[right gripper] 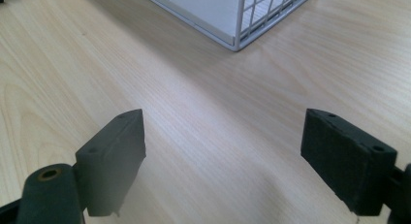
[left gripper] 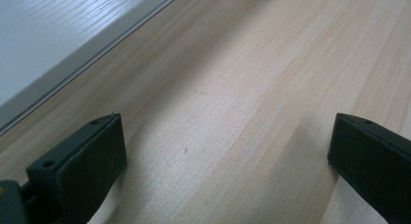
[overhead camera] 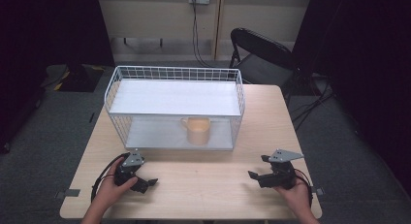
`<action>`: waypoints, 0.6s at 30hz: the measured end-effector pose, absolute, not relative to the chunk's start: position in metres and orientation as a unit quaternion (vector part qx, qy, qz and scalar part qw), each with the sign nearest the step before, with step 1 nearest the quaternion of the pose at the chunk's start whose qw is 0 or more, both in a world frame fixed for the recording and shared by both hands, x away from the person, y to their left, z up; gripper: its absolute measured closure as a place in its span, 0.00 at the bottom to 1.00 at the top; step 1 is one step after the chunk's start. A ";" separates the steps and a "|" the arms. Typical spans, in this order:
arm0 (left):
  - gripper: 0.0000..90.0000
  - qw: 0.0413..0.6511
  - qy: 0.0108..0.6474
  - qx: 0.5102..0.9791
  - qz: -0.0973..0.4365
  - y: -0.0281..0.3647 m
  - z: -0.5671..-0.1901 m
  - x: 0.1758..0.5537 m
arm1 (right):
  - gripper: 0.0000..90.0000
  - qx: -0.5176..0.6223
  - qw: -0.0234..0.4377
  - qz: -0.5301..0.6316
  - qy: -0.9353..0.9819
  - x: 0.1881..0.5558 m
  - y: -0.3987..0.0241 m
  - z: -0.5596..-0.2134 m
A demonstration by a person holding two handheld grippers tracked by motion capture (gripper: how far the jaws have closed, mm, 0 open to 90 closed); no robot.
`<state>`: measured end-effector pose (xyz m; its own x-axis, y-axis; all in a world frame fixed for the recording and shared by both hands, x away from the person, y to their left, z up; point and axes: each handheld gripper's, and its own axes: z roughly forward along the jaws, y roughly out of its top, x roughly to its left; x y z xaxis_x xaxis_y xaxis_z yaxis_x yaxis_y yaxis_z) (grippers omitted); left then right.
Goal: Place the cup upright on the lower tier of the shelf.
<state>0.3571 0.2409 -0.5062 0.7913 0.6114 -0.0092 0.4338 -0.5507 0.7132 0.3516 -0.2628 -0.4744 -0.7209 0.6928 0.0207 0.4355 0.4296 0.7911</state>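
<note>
A white wire rack (overhead camera: 112, 88) with two white shelves stands on the far half of the wooden table (overhead camera: 203, 180). On its lower shelf sits a pale orange mug (overhead camera: 197, 130), upright, handle to the left. My left gripper (overhead camera: 145, 173) rests near the table's front left, held by a hand, jaws open and empty. In the left gripper view, the left gripper (left gripper: 227, 132) hovers over bare wood beside the rack's white base (left gripper: 48, 40). My right gripper (overhead camera: 258, 167) is at the front right, open and empty. The right gripper (right gripper: 223, 122) points toward the rack's corner (right gripper: 237, 37).
A black folding chair (overhead camera: 261, 54) stands behind the table's far right corner. Cables (overhead camera: 196, 35) hang down the back wall. Grey carpet surrounds the table. Bare wood lies between the two grippers and in front of the rack.
</note>
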 end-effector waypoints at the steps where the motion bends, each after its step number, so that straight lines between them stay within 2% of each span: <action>1: 0.00 0.367 0.300 0.872 0.121 0.241 -0.506 0.357 | 0.17 0.340 0.157 0.411 0.831 0.351 -0.264 -0.475; 18: 0.00 0.367 0.300 0.872 0.121 0.241 -0.506 0.357 | 0.18 0.348 0.159 0.396 0.835 0.346 -0.284 -0.487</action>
<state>0.3571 0.2408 -0.5062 0.7908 0.6120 -0.0091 0.4339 -0.5501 0.7135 0.3462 -0.2839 -0.4873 -0.7077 0.7064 0.0095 0.4542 0.4447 0.7720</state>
